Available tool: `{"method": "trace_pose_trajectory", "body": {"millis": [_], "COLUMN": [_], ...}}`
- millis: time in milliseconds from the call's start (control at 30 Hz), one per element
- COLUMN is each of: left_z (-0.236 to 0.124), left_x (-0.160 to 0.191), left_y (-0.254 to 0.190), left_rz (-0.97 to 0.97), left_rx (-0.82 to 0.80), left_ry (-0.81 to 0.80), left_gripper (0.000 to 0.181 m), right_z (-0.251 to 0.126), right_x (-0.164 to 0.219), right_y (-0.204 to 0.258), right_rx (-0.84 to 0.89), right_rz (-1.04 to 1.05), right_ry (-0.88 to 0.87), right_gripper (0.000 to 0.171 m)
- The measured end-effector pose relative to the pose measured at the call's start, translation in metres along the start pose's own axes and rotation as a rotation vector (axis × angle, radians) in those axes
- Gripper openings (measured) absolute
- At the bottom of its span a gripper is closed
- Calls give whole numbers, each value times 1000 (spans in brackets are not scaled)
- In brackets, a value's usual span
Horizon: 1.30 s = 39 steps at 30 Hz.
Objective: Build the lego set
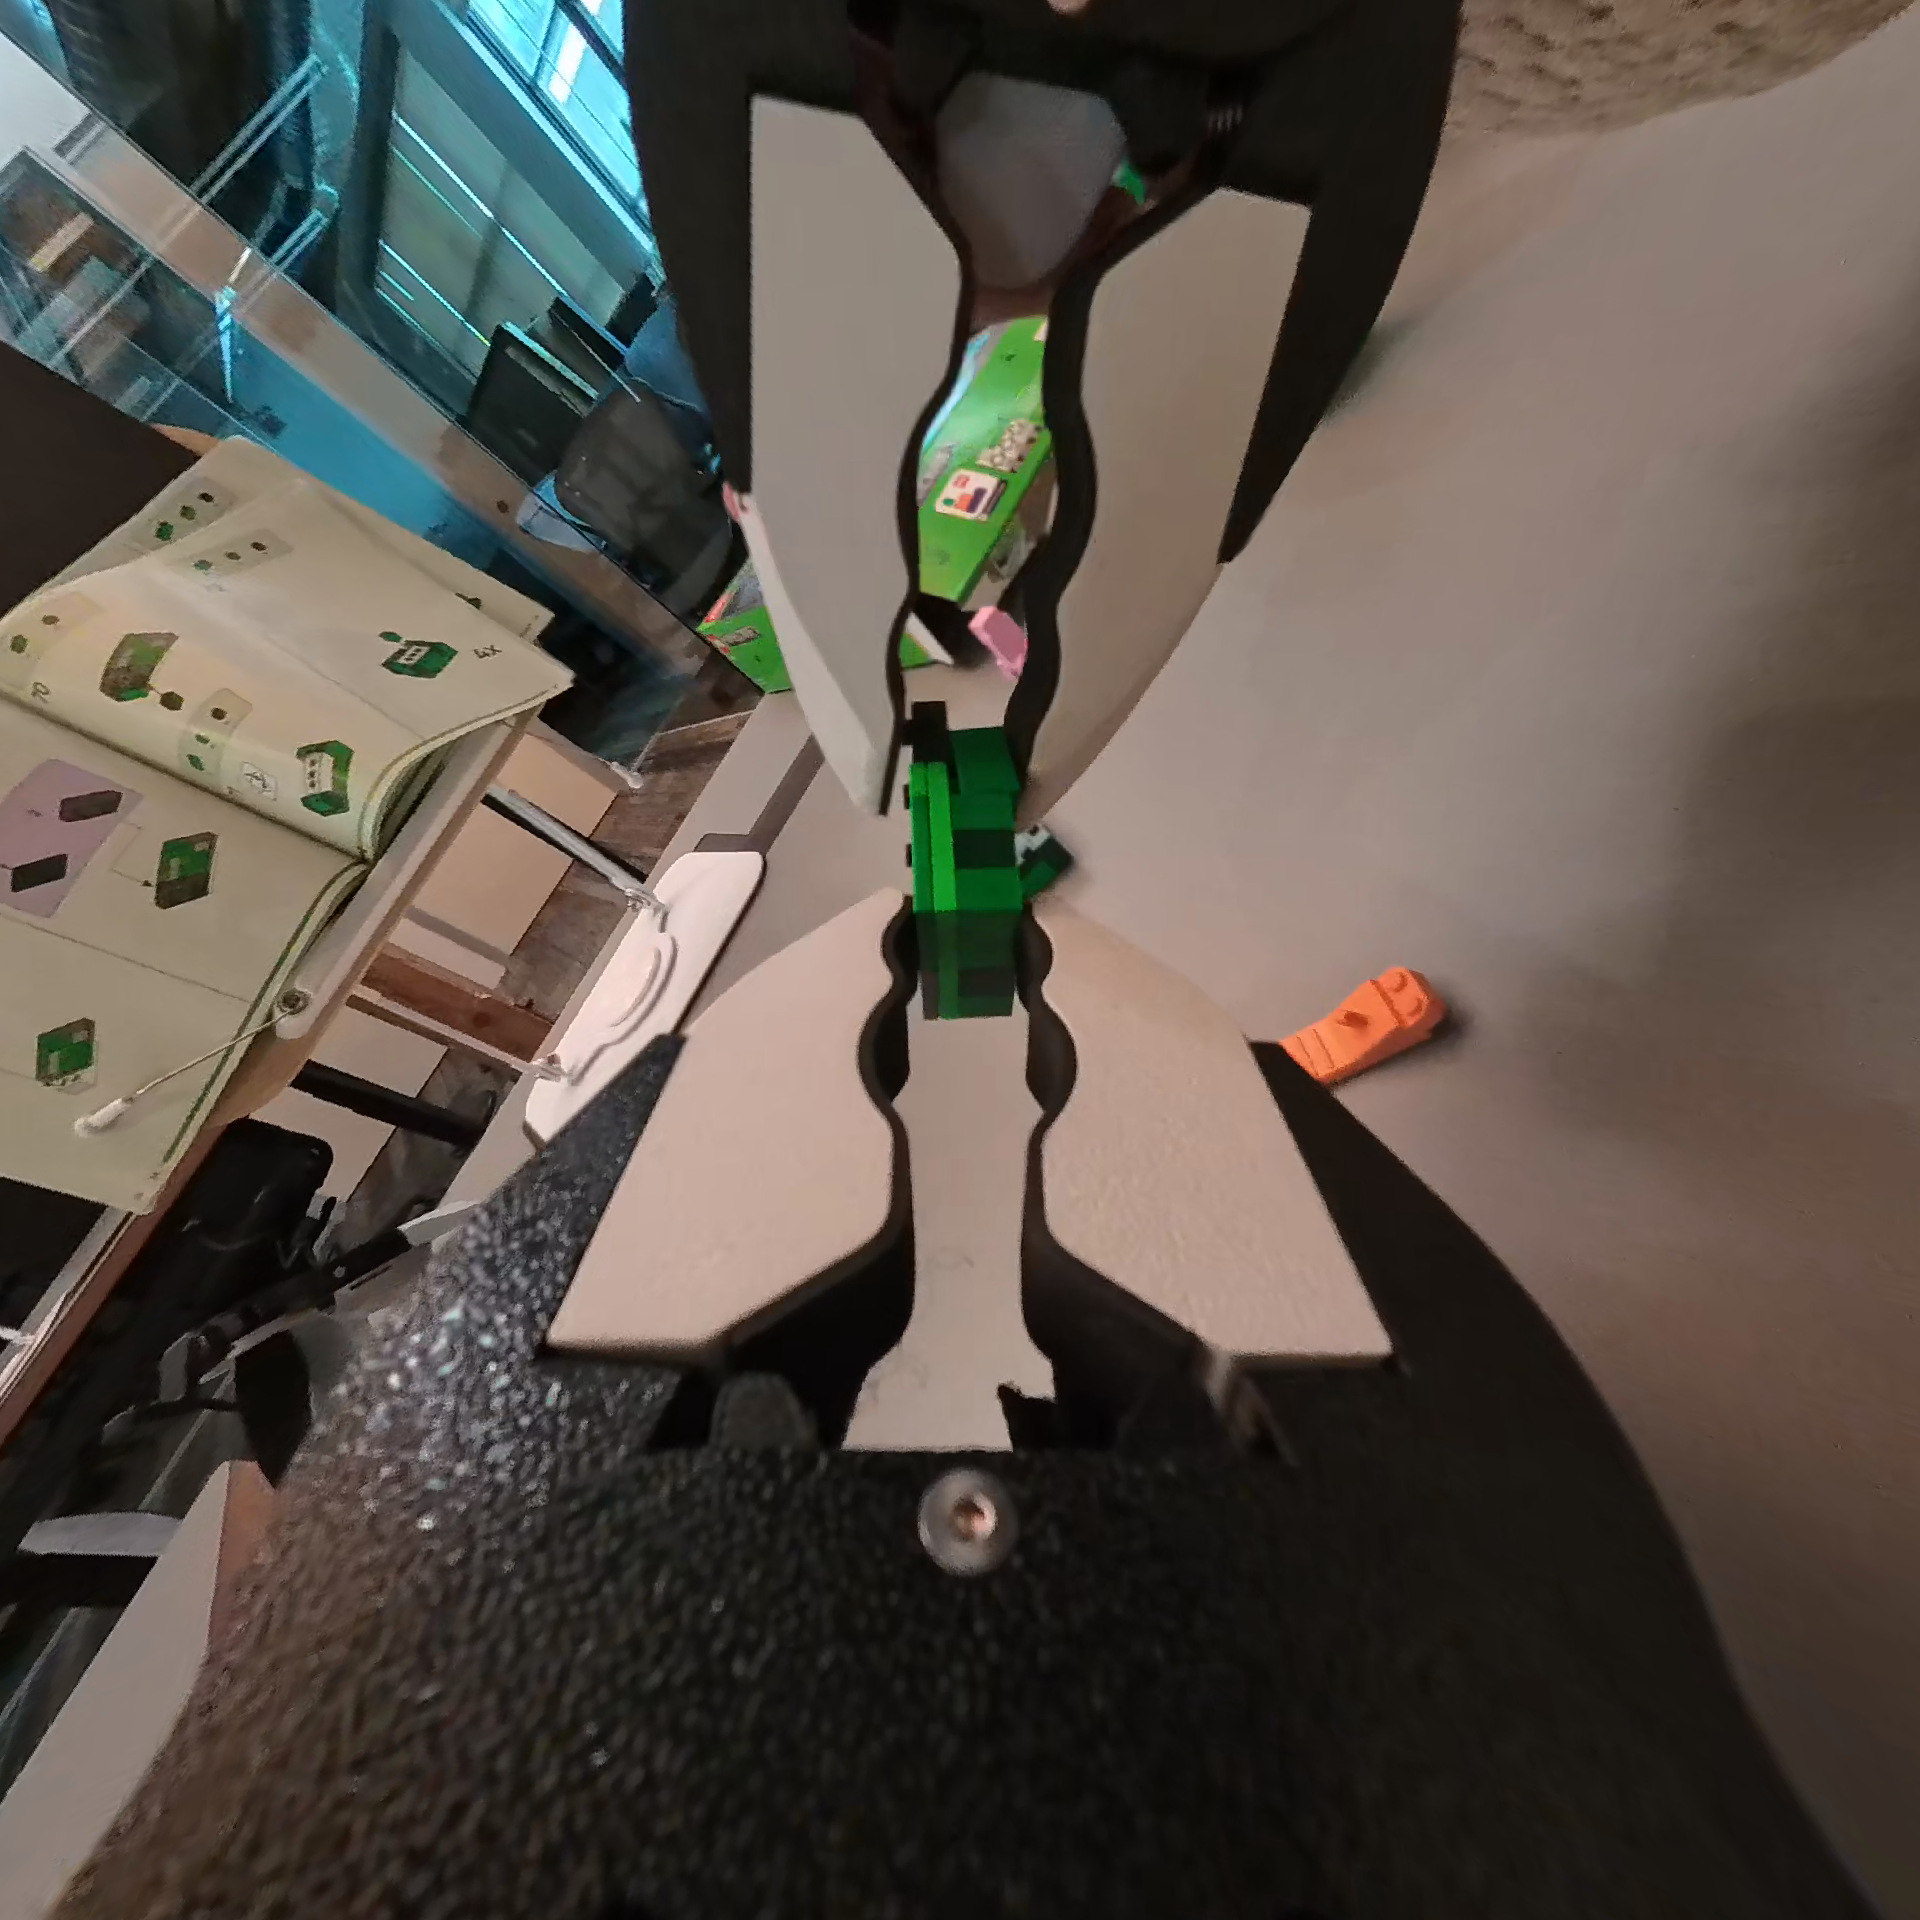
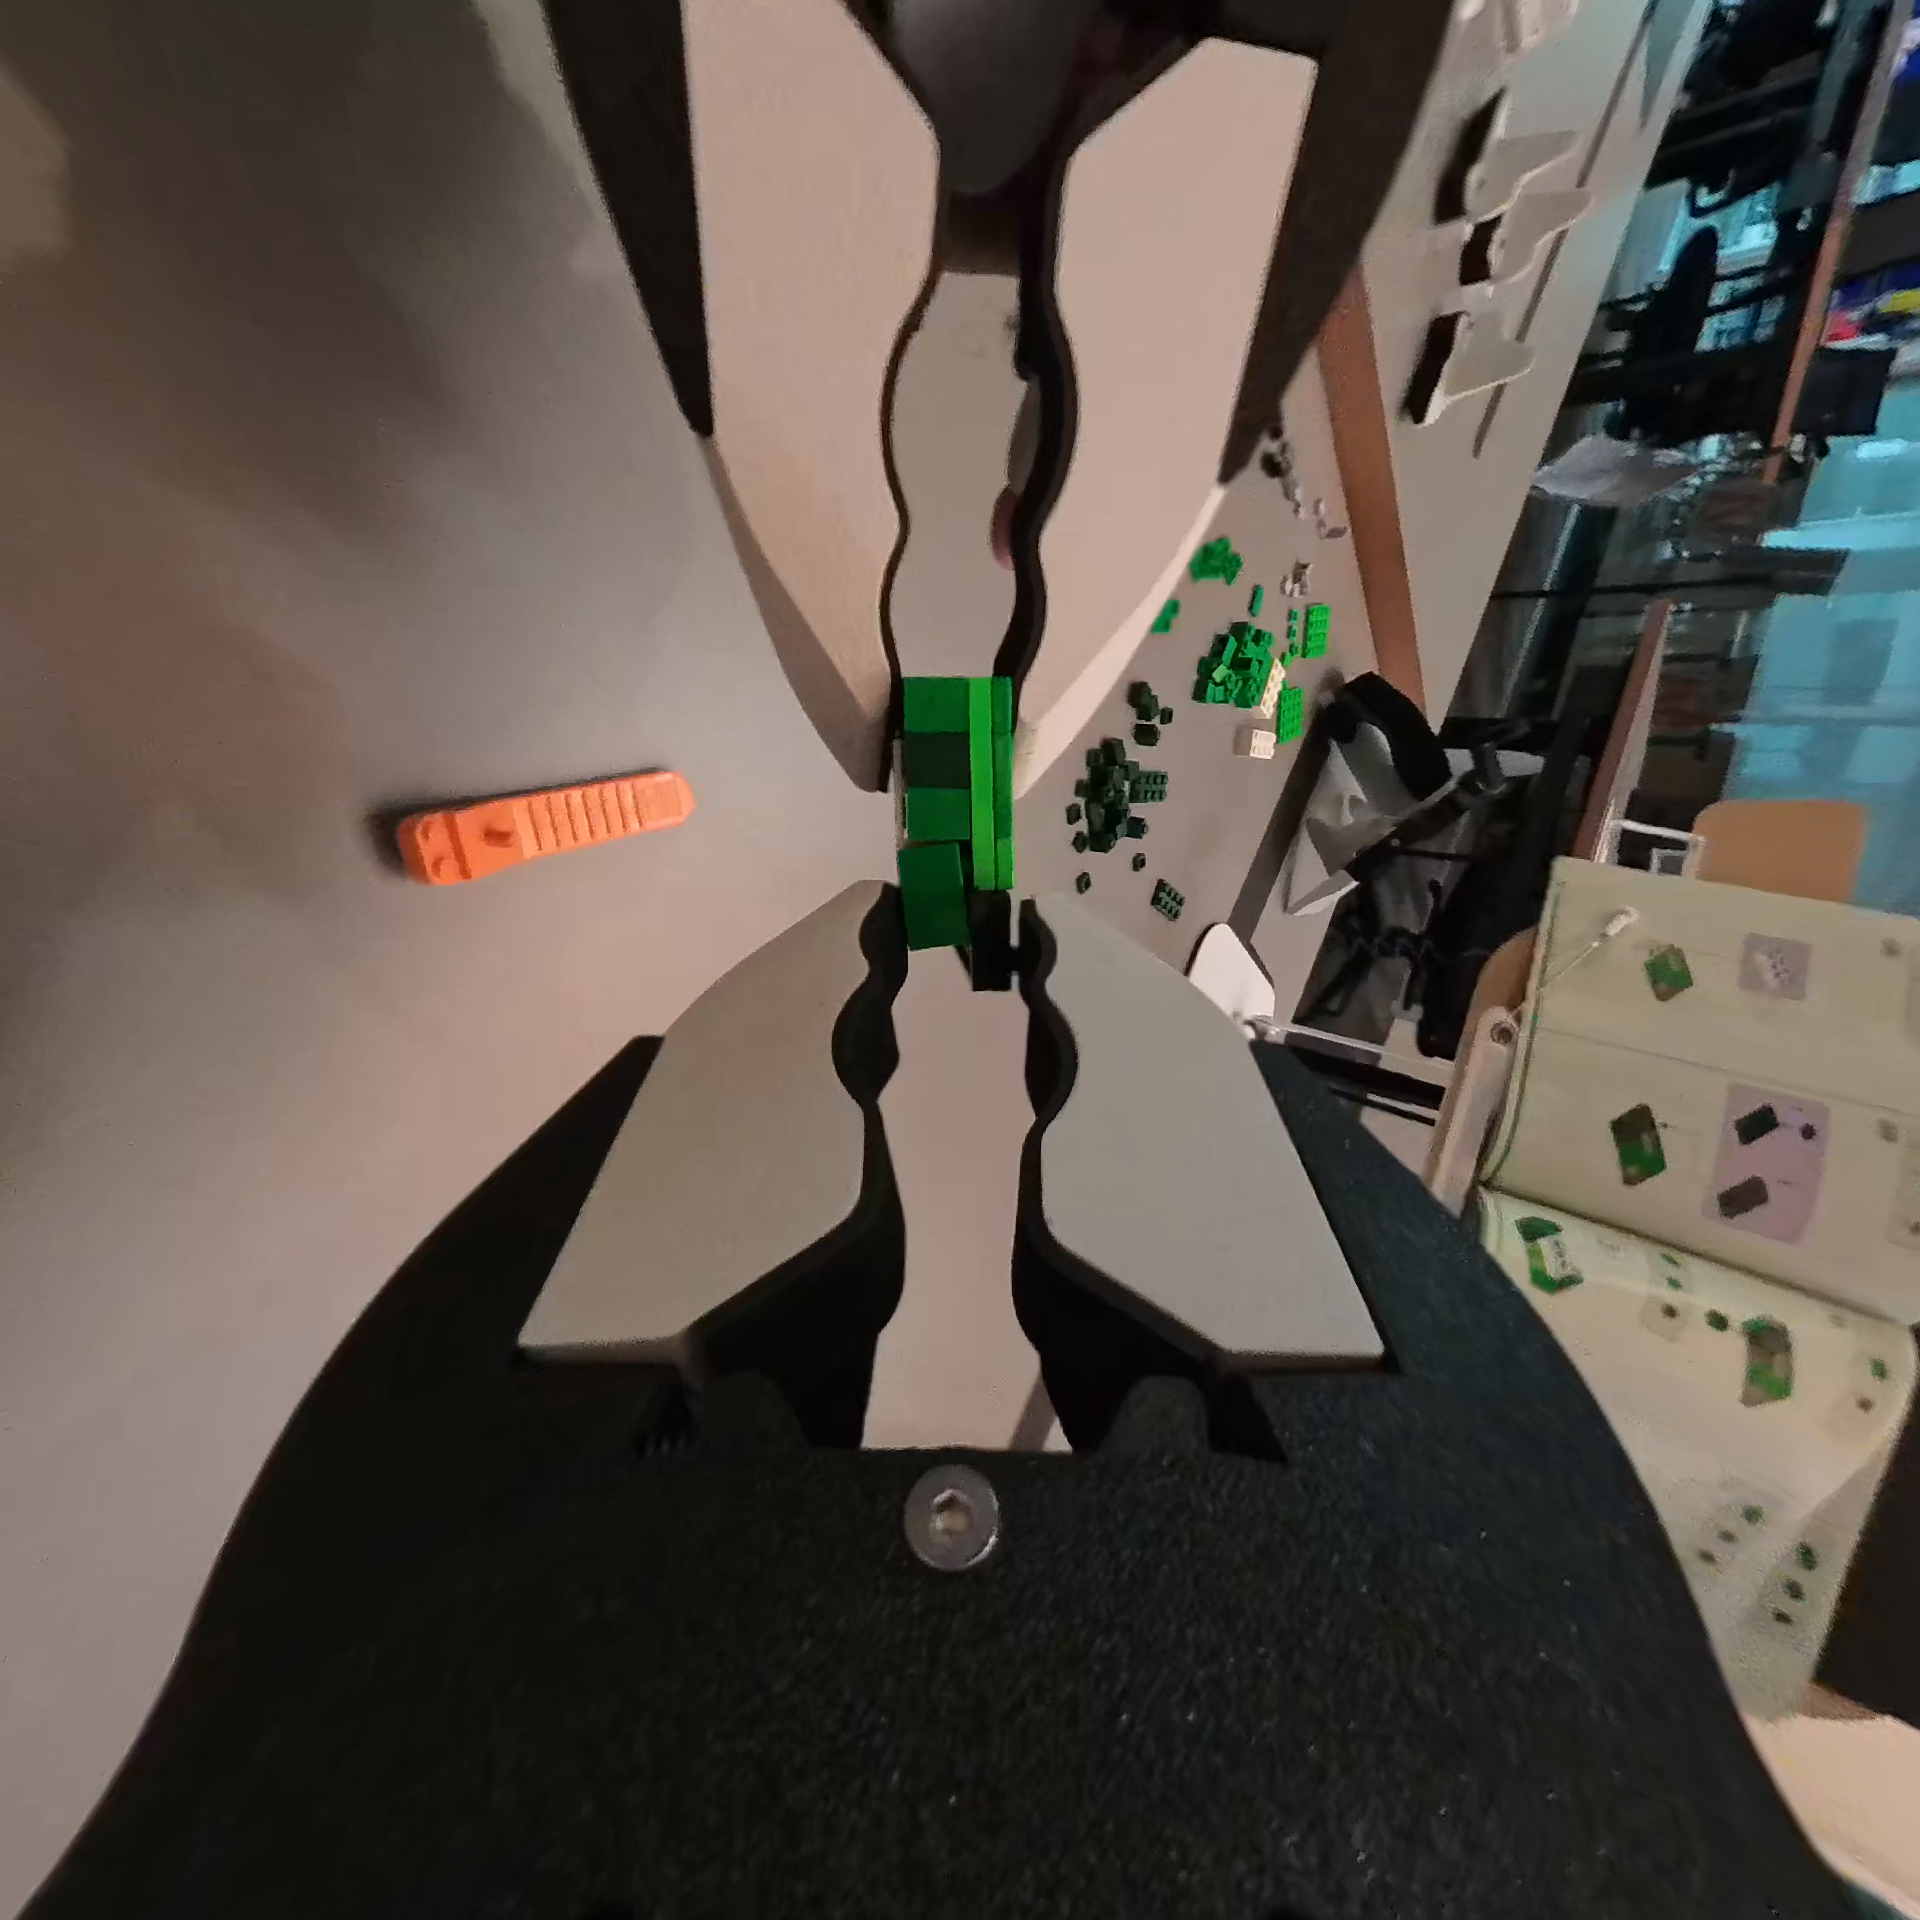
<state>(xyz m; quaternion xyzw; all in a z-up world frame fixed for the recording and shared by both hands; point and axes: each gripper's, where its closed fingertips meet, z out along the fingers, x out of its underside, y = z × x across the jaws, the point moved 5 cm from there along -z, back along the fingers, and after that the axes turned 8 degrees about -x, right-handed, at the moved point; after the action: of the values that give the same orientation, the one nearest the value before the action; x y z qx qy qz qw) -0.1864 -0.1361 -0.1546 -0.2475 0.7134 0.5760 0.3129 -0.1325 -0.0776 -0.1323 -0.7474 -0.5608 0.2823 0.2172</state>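
A small green lego assembly (image 1: 961, 883) of light and dark green bricks with a black piece at one end is held in the air between both grippers, above the grey table (image 1: 1558, 623). My left gripper (image 1: 966, 966) is shut on its near end in the left wrist view. My right gripper (image 2: 961, 940) is shut on the end with the black piece; the assembly (image 2: 951, 790) runs from it to the left gripper (image 2: 951, 727), which comes in from the top. In the left wrist view the right gripper (image 1: 956, 769) comes in from the top.
An orange brick separator (image 1: 1361, 1023) lies on the table, also in the right wrist view (image 2: 540, 826). Piles of loose green bricks (image 2: 1236, 665) and dark green bricks (image 2: 1112, 800) lie farther off. An open instruction booklet (image 1: 208, 748) stands on a holder. A green box (image 1: 982, 457) stands behind. My left and right fingertips are right by each other.
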Motion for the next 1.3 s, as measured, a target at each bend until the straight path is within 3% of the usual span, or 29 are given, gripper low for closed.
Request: {"method": "trace_pose_trajectory", "body": {"millis": [167,500,967,1233,1300], "left_z": [0,-1,1,-1,-1], "left_x": [1,0,2,-1,-1], "left_y": [1,2,-1,2,3], "left_rz": [-6,-14,0,-43,-43], "left_rx": [14,9,5,19,12], "left_ry": [5,1,3,-32,-35], "left_gripper": [18,18,18,18,18], "right_z": [-4,-3,0,-5,-6], "right_x": [-5,-8,-5,-7,-5], "right_y": [-3,-2,-1,-4,-5], "right_rx": [19,-10,-86,-69,-51], "right_rz": [12,-3,126,219,194], "right_ry": [-51,-58,-68,-106,-101], "right_gripper": [28,18,18,26,22]}}
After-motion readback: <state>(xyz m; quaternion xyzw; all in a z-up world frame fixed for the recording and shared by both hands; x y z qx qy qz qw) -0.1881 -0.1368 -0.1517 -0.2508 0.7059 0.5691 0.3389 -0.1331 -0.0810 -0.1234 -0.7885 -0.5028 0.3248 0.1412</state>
